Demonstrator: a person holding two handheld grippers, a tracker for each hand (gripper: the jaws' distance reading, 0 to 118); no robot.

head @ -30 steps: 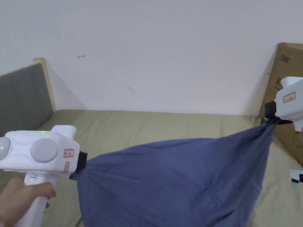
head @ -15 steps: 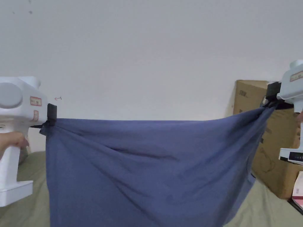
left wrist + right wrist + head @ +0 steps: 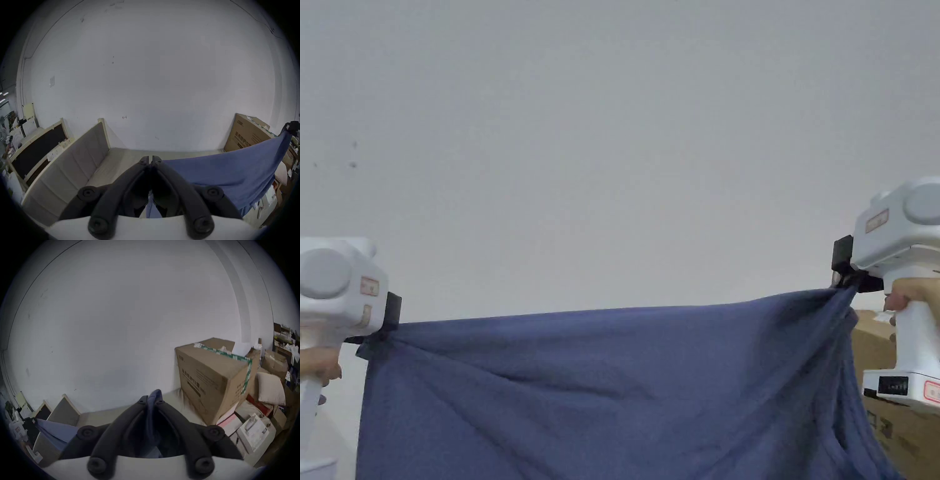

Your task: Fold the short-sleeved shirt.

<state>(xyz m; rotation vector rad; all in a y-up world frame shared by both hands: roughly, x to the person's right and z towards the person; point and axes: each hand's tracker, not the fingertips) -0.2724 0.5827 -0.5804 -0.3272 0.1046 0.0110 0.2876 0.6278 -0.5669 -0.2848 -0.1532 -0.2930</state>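
The blue short-sleeved shirt [image 3: 612, 387] hangs spread wide in the air between my two grippers, in front of a white wall. My left gripper [image 3: 378, 334] is shut on its upper left corner, and in the left gripper view the black jaws [image 3: 150, 160] meet with blue cloth [image 3: 227, 172] running off to the right. At the upper right corner my right gripper [image 3: 842, 281] is shut on bunched fabric. A fold of the cloth [image 3: 155, 396] pokes up between the jaws of the right gripper [image 3: 151, 400]. The shirt's lower part is out of frame.
A bed with a light sheet [image 3: 129, 155] and a grey padded headboard [image 3: 78, 162] lies below. A large cardboard box [image 3: 215, 379] stands at the bed's right end, with smaller boxes and a pillow [image 3: 269, 389] beyond it.
Both grippers have lifted the shirt off the bed and pulled it taut and wide. The head camera has tilted up, so the bed has dropped out of view.
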